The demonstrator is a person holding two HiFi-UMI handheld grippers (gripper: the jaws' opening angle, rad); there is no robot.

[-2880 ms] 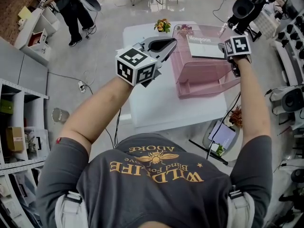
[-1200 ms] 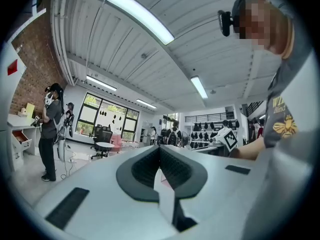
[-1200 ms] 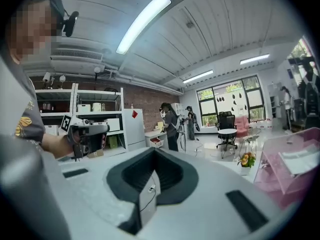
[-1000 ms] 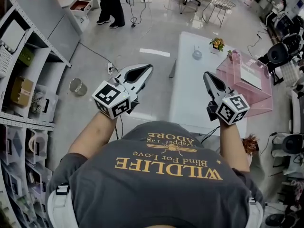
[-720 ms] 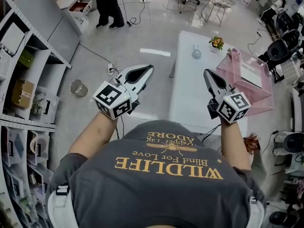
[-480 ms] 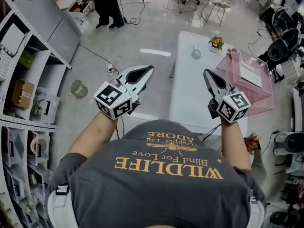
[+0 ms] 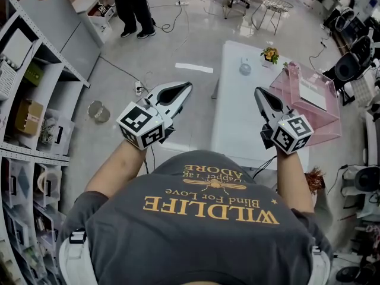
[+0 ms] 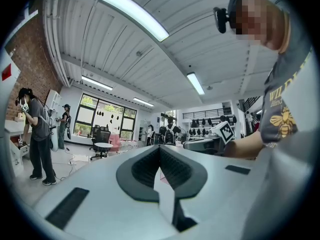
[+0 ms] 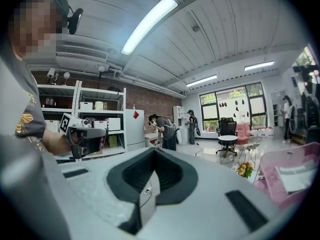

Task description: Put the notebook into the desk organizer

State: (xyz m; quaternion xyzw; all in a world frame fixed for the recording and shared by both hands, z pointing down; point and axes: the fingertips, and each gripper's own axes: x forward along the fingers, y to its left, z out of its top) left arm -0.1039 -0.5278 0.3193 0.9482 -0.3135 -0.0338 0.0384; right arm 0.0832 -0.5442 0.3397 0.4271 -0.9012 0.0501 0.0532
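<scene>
The pink see-through desk organizer (image 7: 295,83) stands at the right end of the white table (image 7: 240,123). The white notebook (image 7: 313,95) rests inside it, leaning. Both grippers are held up in front of my chest, short of the table. My left gripper (image 7: 189,85) is shut and empty, out over the floor left of the table. Over the table's near part, my right gripper (image 7: 257,91) is shut with nothing in it. In the right gripper view, the organizer (image 9: 292,184) with the notebook (image 9: 299,175) lies at the far right, well off the closed jaws (image 9: 154,149).
A small flower pot (image 7: 271,54) and a round grey object (image 7: 246,68) sit at the table's far end. Grey shelving (image 7: 32,117) lines the left. A person (image 7: 132,5) stands at the back left, a metal bin (image 7: 97,110) on the floor. Camera gear (image 7: 350,64) crowds the right.
About three seconds ago my right gripper was at the organizer by the notebook; since then I stand farther back with both grippers empty. Over the last second nothing visibly moved.
</scene>
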